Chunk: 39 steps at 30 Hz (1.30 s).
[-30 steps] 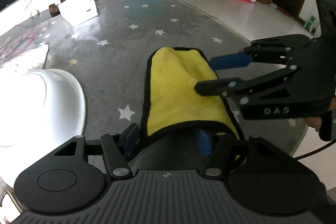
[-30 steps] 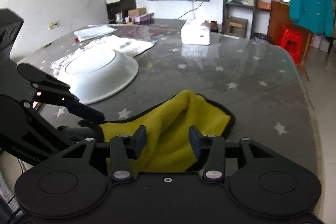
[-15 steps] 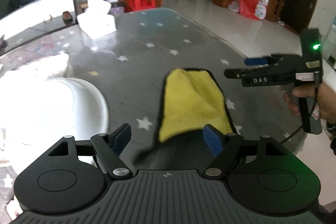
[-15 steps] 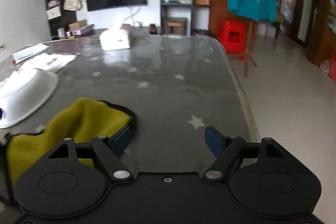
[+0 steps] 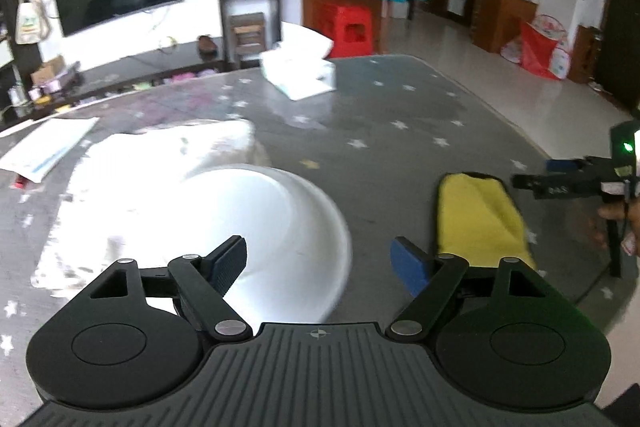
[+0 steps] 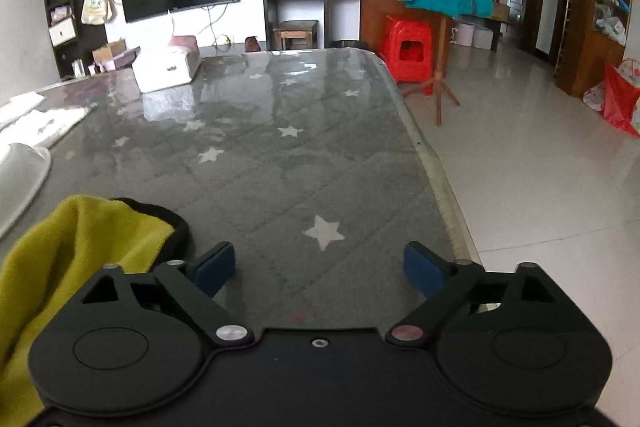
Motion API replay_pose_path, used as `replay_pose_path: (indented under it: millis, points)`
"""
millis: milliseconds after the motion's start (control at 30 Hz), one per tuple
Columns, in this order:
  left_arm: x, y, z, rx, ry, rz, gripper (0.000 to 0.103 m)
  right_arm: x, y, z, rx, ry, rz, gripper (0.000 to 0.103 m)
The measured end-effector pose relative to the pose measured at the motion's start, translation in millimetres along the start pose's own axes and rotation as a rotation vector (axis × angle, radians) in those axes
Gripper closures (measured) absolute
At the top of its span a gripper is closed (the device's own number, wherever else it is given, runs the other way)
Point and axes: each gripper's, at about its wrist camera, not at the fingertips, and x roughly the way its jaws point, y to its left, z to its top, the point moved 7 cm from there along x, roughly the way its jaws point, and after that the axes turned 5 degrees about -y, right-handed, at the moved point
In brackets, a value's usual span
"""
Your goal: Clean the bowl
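Note:
A white bowl (image 5: 256,223) sits upside down on the grey star-patterned table (image 5: 400,147); its edge also shows in the right wrist view as the bowl (image 6: 20,171). A yellow cloth (image 5: 476,211) with a black border lies to the right of it, apart from both grippers; the right wrist view has the cloth (image 6: 72,239) at lower left. My left gripper (image 5: 320,263) hovers over the bowl's near right edge, jaws opening, nothing between them. My right gripper (image 6: 318,269), jaws opening wide and empty, hangs over bare table; it appears side-on as the right gripper (image 5: 560,175).
A white tissue box (image 6: 166,67) stands at the far side of the table. White cloths and papers (image 5: 132,155) lie behind the bowl. The table's right edge (image 6: 436,179) drops to a tiled floor with a red stool (image 6: 408,49).
Both grippers let go of the yellow cloth and drew away from it. The left one swung left toward the bowl; the right one moved right and opened wide. The cloth now lies flat.

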Motion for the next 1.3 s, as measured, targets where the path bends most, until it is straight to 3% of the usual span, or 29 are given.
replay_pose_path:
  millis: [333,600,800,933,1167,1300]
  points:
    - [-11.4,130.5,-16.2,-0.127,-0.044,0.261,0.02,1.0,-2.2,2.1,-0.004,0.002,-0.002,0.0]
    - [-2.9,220.4,-53.4,-0.209,0.002,0.419,0.02,2.0,0.5,4.6,-0.009,0.003,0.006,0.0]
    - [-0.9,261.7,-79.7,-0.269,-0.001,0.449,0.02,1.0,0.0,5.1,-0.007,0.004,0.007,0.0]
    - [0.1,279.1,-90.9,-0.301,-0.008,0.418,0.019,1.2,0.8,4.5,-0.007,0.004,0.007,0.0]
    - [7.3,302.5,-99.3,-0.28,-0.028,0.363,0.018,1.5,0.6,3.7,-0.005,0.005,0.008,0.0]
    - [11.7,306.9,-102.4,-0.239,-0.04,0.356,0.011,2.0,0.5,3.9,-0.001,0.005,0.01,0.0]
